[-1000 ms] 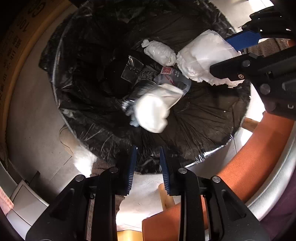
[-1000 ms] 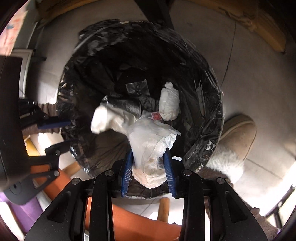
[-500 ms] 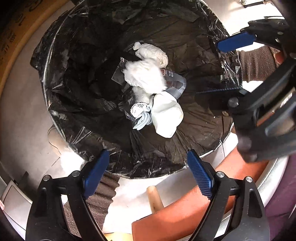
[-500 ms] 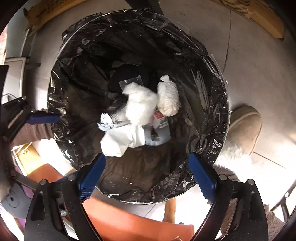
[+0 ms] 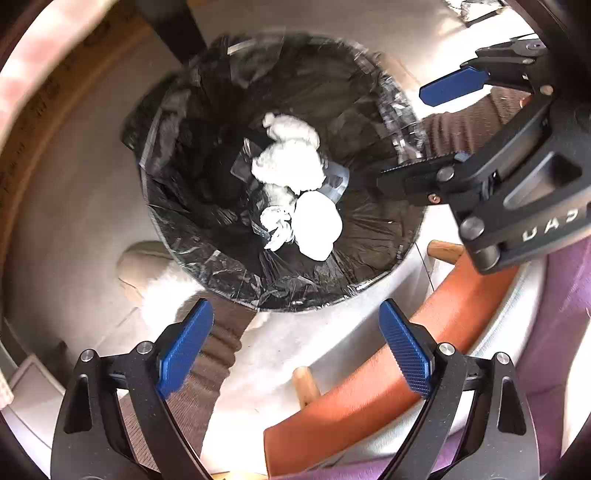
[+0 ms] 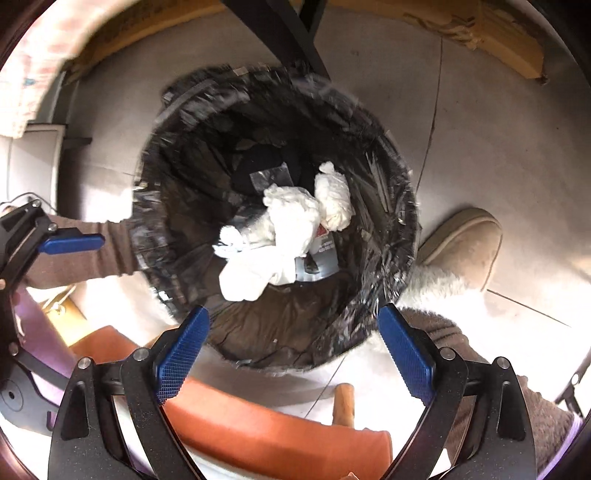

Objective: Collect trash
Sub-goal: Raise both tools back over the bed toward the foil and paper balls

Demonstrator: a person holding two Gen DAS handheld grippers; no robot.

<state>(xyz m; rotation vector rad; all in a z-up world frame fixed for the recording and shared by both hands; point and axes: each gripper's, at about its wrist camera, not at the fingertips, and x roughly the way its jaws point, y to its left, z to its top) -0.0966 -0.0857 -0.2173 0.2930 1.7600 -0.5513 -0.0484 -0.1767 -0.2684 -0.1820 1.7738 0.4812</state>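
Observation:
A round bin lined with a black plastic bag (image 5: 236, 266) (image 6: 384, 206) stands on the floor below both grippers. Inside lie several crumpled white paper wads (image 5: 291, 166) (image 6: 291, 218), a small clear packet and a printed wrapper (image 6: 321, 254). My left gripper (image 5: 295, 350) is open and empty above the bin's near rim. My right gripper (image 6: 293, 354) is open and empty above the bin's near rim; it also shows at the upper right of the left wrist view (image 5: 428, 129).
An orange chair seat (image 5: 369, 402) (image 6: 258, 428) with wooden legs sits just below the grippers. A tan slipper with white fleece (image 6: 465, 247) (image 5: 147, 266) stands beside the bin. Cardboard (image 6: 480, 33) lies along the far floor edge.
Both grippers opened and dropped their white paper wads into the bin. Both then rose away from the bin, which now looks smaller.

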